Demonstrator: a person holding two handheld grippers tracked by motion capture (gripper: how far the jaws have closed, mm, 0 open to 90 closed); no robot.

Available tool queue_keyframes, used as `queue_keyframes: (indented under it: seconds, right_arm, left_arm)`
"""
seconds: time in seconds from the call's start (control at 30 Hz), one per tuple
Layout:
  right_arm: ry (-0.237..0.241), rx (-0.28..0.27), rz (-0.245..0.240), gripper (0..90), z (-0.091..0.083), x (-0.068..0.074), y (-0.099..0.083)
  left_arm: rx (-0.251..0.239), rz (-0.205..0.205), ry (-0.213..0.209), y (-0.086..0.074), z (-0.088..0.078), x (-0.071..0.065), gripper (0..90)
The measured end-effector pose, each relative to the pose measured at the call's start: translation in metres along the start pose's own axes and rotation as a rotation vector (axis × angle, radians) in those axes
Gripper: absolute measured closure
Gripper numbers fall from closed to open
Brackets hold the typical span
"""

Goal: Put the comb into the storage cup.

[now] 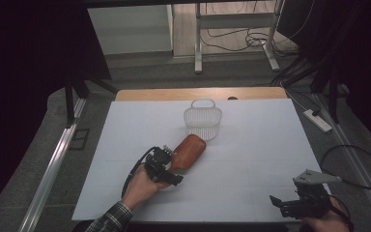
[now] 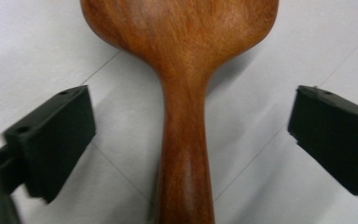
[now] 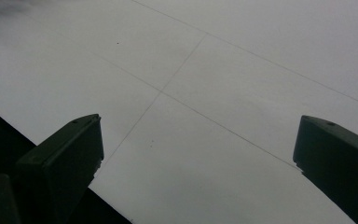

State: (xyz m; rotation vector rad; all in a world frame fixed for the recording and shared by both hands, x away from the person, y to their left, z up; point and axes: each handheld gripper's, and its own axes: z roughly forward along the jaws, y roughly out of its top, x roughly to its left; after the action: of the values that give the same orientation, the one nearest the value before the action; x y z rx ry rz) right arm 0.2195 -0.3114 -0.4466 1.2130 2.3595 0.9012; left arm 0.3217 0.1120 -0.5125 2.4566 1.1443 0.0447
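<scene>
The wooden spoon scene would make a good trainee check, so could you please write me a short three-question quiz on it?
1. True or false: the left gripper is shut on the wooden spoon.
2. What stands just beyond the spoon's bowl on the table? A) white basket B) glass jar C) metal pan
3. Fill in: the right gripper has its jaws ____ above bare table.

Key: 1 false, its jaws stand apart on either side of the handle; 2 A, the white basket; 3 open.
</scene>
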Motion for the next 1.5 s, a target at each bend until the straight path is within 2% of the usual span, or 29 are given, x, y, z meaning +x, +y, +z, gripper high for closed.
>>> queue_keyframes:
  seconds: [0.07, 0.13, 0.23, 0.5, 0.77, 0.93, 1.1, 1.4, 1.5]
  right_arm:
    - [0.000, 0.000, 0.000, 1.5, 0.0000, 0.0001, 0.0000]
    - [-0.001, 0.002, -0.001, 1.5, 0.0000, 0.0001, 0.0000]
    - [-0.001, 0.001, -0.001, 1.5, 0.0001, 0.0002, 0.0000]
    - [-0.002, 0.002, -0.003, 1.5, 0.0001, 0.0004, 0.0000]
    - [-0.002, 0.003, -0.004, 1.6, 0.0002, 0.0004, 0.0000]
    - [-0.002, 0.004, -0.004, 1.6, 0.0003, 0.0005, 0.0000]
    - [-0.002, 0.005, -0.004, 1.6, 0.0003, 0.0009, 0.0001]
    - [-0.001, 0.004, -0.005, 1.7, 0.0002, 0.0009, 0.0000]
    - [-0.001, 0.004, -0.005, 1.7, 0.0002, 0.0009, 0.0000]
  left_arm:
    - [-0.007, -0.004, 0.000, 0.0000, -0.0006, 0.0005, 9.5]
    - [-0.007, -0.003, 0.013, 0.0002, -0.0010, 0.0005, 20.1]
    - [-0.010, 0.001, 0.026, 0.0005, -0.0012, 0.0001, 31.5]
    - [-0.010, 0.002, 0.033, 0.0025, -0.0007, -0.0003, 51.1]
    - [-0.015, 0.004, 0.025, 0.0031, 0.0001, 0.0002, 60.3]
    - [-0.009, 0.021, 0.033, 0.0027, 0.0002, -0.0004, 67.7]
    - [-0.015, 0.030, 0.041, 0.0023, -0.0021, 0.0001, 70.5]
    - [-0.028, 0.013, 0.007, 0.0016, -0.0062, 0.0025, 71.4]
    - [-0.035, 0.023, 0.005, 0.0006, -0.0080, 0.0011, 71.5]
